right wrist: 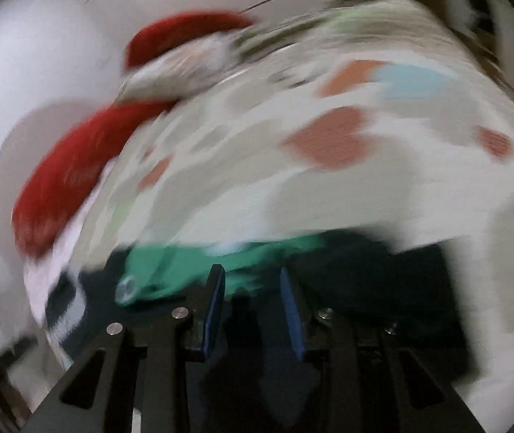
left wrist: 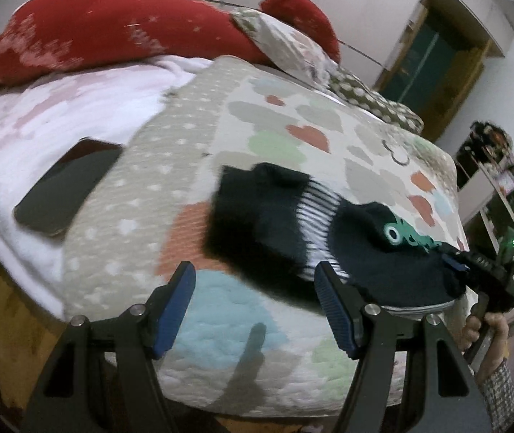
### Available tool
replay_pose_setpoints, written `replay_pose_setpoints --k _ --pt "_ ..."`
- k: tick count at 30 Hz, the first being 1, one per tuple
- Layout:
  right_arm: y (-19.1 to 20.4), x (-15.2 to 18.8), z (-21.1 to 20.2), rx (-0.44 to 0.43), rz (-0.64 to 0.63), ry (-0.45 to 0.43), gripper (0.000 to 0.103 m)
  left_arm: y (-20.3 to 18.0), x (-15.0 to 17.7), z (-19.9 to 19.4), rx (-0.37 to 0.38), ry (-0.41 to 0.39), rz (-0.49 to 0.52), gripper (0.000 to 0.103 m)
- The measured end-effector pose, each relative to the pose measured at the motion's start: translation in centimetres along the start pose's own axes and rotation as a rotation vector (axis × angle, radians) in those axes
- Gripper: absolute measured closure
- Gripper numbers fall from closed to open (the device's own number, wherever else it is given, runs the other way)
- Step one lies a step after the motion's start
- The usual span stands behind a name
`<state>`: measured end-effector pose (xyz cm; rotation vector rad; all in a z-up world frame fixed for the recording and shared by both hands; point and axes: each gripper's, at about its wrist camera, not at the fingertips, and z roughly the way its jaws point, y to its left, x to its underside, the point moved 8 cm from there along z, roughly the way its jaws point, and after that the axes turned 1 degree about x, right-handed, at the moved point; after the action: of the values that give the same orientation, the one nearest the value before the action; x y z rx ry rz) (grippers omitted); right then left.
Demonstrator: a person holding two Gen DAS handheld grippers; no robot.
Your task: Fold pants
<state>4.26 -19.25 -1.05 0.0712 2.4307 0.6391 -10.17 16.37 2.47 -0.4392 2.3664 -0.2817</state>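
Small dark navy pants [left wrist: 267, 231] with a white-striped band and a green patch lie bunched on the heart-patterned quilt [left wrist: 199, 151] near the bed's front edge. My left gripper [left wrist: 255, 281] is open and empty, hovering just in front of the pants. The right gripper [left wrist: 453, 259] shows in the left wrist view at the pants' right end, in a hand. In the blurred right wrist view my right gripper [right wrist: 251, 278] stands open over the dark fabric [right wrist: 383, 270] and green patch [right wrist: 184, 263]; nothing lies between its pads.
A dark phone [left wrist: 65, 187] lies on a white blanket [left wrist: 40, 122] at the bed's left. Red pillows [left wrist: 105, 32] and a patterned pillow [left wrist: 289, 47] sit at the back. A doorway [left wrist: 433, 57] and cluttered shelf [left wrist: 491, 166] stand to the right.
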Motion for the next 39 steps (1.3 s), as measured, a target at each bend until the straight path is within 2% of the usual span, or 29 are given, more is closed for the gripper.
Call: replay_pose_setpoints --k 2,4,6,7,9,15,20,23,27,33,34,35,36,37,38,39 --pt "-3.6 -1.1 -1.7 -0.03 0.114 -0.043 0.07 -2.0 -0.3 0.5 -0.003 0.01 0.036 0.035" --pt "-5.4 -1.7 -3.2 -0.059 0.178 -0.082 0.07 -3.9 -0.7 0.8 -0.002 0.015 0.078 0.035" --pt "-7.8 -2.0 -5.3 0.038 0.222 -0.147 0.048 -6.6 -1.3 1.3 0.005 0.021 0.143 0.034" --pt "-8.3 -2.1 -6.0 0.044 0.239 -0.173 0.046 -7.9 -1.6 1.7 0.012 0.026 0.175 0.033" --pt "-9.7 -1.6 -7.6 -0.004 0.3 -0.195 0.045 -10.7 -1.9 2.7 0.033 0.048 0.233 0.033" --pt "-9.9 0.6 -9.2 -0.091 0.335 -0.192 0.043 -20.8 -2.6 8.2 0.152 0.183 0.354 0.033" --pt "-7.7 2.0 -9.3 -0.138 0.259 -0.156 0.035 -29.4 -2.6 12.9 0.258 0.301 0.429 0.033" --pt "-7.0 3.4 -8.5 -0.13 0.216 -0.112 0.035 -33.8 -1.4 16.3 0.28 0.386 0.499 0.033" --pt "-6.1 4.2 -6.9 -0.095 0.165 -0.081 0.035 -37.3 0.8 19.8 0.29 0.483 0.569 0.033" --pt "-5.2 4.3 -5.1 -0.074 0.117 -0.084 0.035 -39.2 4.1 22.7 0.275 0.584 0.657 0.032" --pt "-5.1 4.3 -4.9 -0.071 0.104 -0.092 0.037 -39.3 4.5 22.7 0.266 0.576 0.681 0.032" --pt "-5.1 4.3 -4.8 -0.065 0.098 -0.098 0.057 -39.4 4.7 22.6 0.26 0.569 0.703 0.032" --pt "-5.2 4.3 -4.6 -0.061 0.102 -0.092 0.082 -39.6 4.8 22.4 0.256 0.561 0.732 0.051" --pt "-5.3 4.3 -4.3 -0.077 0.114 -0.077 0.083 -39.6 4.8 22.0 0.257 0.551 0.746 0.078" --pt "-5.4 4.3 -4.2 -0.101 0.131 -0.072 0.084 -39.7 4.7 21.7 0.269 0.553 0.744 0.086" --pt "-5.4 4.1 -4.3 -0.105 0.134 -0.077 0.085 -39.7 4.6 21.1 0.289 0.553 0.734 0.089"
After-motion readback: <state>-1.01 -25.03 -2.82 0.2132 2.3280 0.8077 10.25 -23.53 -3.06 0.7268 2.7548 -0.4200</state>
